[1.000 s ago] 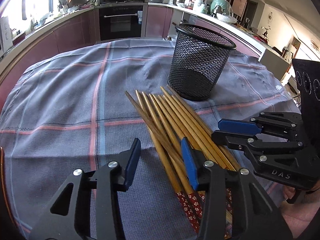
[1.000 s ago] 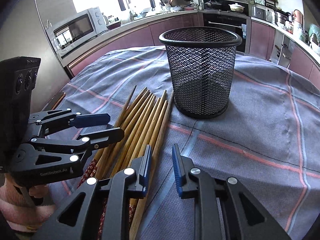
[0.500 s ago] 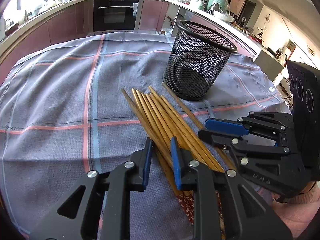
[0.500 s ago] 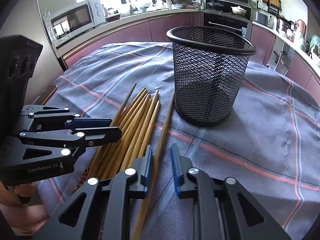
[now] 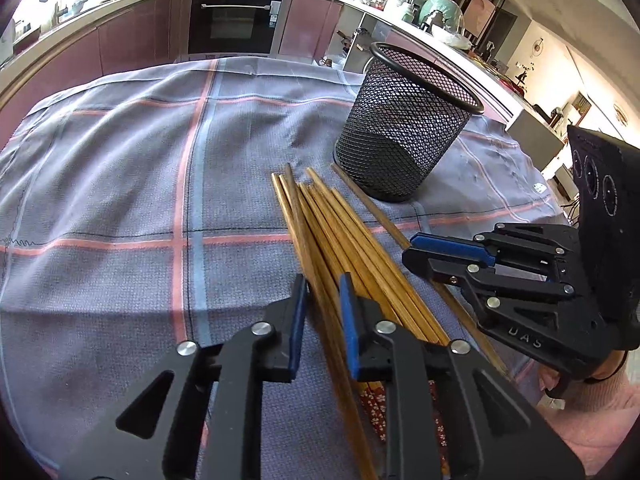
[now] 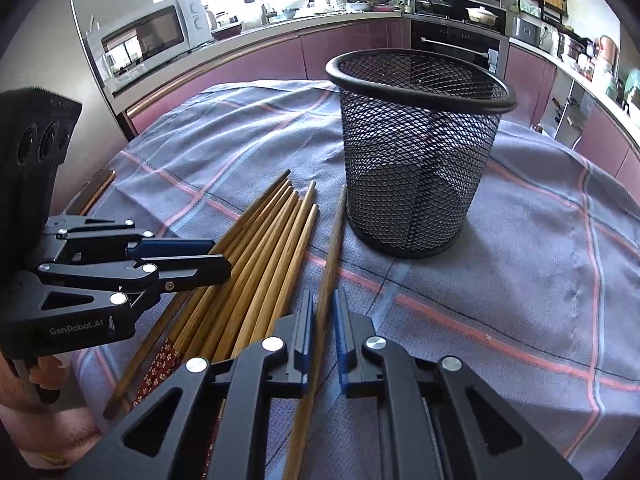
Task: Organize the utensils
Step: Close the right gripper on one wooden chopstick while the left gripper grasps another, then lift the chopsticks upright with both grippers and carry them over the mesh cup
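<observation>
Several wooden chopsticks (image 5: 340, 236) lie in a fan on the checked cloth, also in the right wrist view (image 6: 264, 248). A black mesh holder (image 5: 404, 128) stands upright just beyond their tips; it shows in the right wrist view (image 6: 416, 152) too. My left gripper (image 5: 323, 308) is shut on one chopstick (image 5: 298, 216), lifted slightly at the left of the pile. My right gripper (image 6: 323, 320) is shut on a single chopstick (image 6: 334, 232) lying apart, beside the holder. Each gripper shows in the other's view: the right (image 5: 420, 252), the left (image 6: 216, 260).
The table is covered by a grey-blue cloth with pink lines (image 5: 160, 200). Kitchen counters, an oven (image 5: 236, 20) and a microwave (image 6: 152, 40) stand behind. The table's edge falls away at the right (image 5: 540, 200). The holder looks empty inside.
Both grippers closed from open, each onto one chopstick. The left one's chopstick has risen off the pile. The right one's chopstick has slid apart from the pile toward the holder.
</observation>
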`<move>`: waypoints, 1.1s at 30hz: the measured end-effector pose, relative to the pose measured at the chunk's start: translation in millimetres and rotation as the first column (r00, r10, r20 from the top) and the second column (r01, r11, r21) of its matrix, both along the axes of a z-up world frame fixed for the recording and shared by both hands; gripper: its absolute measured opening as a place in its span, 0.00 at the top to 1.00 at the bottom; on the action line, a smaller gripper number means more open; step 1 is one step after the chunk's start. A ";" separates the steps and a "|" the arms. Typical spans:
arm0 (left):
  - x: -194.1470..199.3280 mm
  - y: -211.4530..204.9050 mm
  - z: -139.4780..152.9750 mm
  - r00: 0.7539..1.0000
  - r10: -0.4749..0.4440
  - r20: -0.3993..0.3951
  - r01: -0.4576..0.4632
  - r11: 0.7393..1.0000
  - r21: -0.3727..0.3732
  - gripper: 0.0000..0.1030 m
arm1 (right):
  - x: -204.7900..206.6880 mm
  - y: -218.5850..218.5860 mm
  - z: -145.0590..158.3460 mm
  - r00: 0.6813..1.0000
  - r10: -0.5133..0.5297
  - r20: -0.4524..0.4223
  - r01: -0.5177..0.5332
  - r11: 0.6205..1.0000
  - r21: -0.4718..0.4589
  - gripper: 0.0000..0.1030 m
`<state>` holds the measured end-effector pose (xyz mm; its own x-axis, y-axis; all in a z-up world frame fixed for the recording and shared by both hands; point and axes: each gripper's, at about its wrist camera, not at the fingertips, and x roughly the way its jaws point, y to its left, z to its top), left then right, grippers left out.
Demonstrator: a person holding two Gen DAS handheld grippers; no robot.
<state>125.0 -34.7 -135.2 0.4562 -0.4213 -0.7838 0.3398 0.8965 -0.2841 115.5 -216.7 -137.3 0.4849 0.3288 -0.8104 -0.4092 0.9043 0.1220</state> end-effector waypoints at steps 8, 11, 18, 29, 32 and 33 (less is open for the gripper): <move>-6.1 8.5 6.1 1.000 0.020 0.002 -0.020 0.999 -0.026 0.91 | -8.4 -8.2 8.7 1.000 0.009 0.010 -0.010 0.998 0.070 0.95; -11.4 11.9 12.9 1.000 0.021 0.017 -0.021 0.999 -0.036 0.92 | -12.4 -10.4 16.7 0.999 0.020 0.027 -0.022 0.996 0.092 0.95; -22.8 18.1 40.4 0.997 0.010 0.078 -0.005 0.998 -0.066 0.93 | -23.7 -14.9 37.3 0.996 0.047 0.075 -0.059 0.984 0.167 0.95; -44.4 26.7 97.1 0.980 -0.020 0.197 0.048 0.990 -0.134 0.93 | -33.7 -25.2 77.9 0.976 0.028 0.215 -0.079 0.969 0.232 0.95; -50.0 29.9 114.9 0.972 -0.023 0.235 0.061 0.985 -0.160 0.93 | -35.2 -30.0 86.9 0.969 0.017 0.247 -0.080 0.966 0.247 0.95; -50.5 30.7 121.5 0.969 -0.023 0.247 0.068 0.982 -0.176 0.93 | -35.2 -31.7 90.1 0.966 0.011 0.258 -0.078 0.964 0.253 0.95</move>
